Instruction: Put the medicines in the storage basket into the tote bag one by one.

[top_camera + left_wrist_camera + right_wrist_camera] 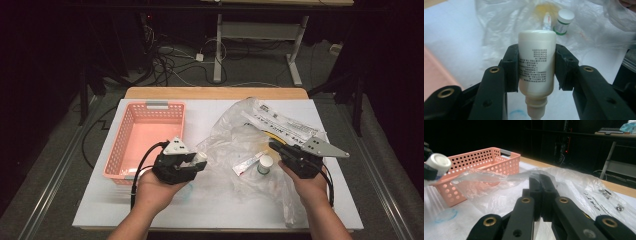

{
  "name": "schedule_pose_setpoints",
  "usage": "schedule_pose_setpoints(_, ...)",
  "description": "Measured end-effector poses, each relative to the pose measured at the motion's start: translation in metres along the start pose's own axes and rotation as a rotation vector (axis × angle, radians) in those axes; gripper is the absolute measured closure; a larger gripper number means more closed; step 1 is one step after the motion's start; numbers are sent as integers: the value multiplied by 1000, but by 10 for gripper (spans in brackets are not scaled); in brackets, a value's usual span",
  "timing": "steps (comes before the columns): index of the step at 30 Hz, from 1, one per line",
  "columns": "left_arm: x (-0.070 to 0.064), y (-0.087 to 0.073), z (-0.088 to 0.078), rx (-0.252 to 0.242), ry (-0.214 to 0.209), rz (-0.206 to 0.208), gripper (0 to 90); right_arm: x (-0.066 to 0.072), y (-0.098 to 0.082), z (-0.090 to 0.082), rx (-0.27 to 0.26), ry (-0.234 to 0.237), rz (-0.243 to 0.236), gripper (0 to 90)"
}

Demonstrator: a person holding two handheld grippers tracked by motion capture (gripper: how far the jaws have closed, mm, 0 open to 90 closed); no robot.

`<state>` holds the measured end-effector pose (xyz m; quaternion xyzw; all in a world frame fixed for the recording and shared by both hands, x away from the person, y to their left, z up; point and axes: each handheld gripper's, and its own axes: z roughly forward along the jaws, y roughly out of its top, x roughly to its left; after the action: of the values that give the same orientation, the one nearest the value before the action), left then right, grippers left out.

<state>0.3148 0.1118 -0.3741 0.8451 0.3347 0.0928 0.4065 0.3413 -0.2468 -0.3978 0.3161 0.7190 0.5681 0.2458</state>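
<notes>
Left gripper: jaws part open, clamped on a white bottle, one pad on each side of its body. In the left gripper view the bottle lies along the jaws, nozzle cap toward the camera, flat base pointing away. Printed text on its side. In the high view the bottle sits just right of the basket's near right corner, held off the table.

Right gripper: jaws fully closed, pinching the edge of the clear bag. Film bunched between the pads and lifted slightly.

On the bag, between the two grippers: a small tube lying flat, and just beside it a white-capped vial standing upright with a green band.

Farther left: pink basket, perforated walls, on the white table top. A faint blue ring mark on the table near the basket.
</notes>
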Motion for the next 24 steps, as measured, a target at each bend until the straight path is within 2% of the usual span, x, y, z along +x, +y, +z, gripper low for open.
schedule_pose_setpoints(7, -13, 4, 24, 36, -24, 29, 583, -1, 0, 0, -6, 0, 0, 900)
schedule_pose_setpoints(15, -24, 11, 54, 39, -52, 41, 583, 0, 1, 0, -6, 2, -2, 900)
schedule_pose_setpoints(20, -31, 18, 76, 24, -59, 65, 583, 0, 0, 0, -6, 3, 1, 900)
schedule_pose_setpoints(24, -35, 25, 92, 35, -59, 73, 582, 0, 0, 0, -2, 6, 4, 900)
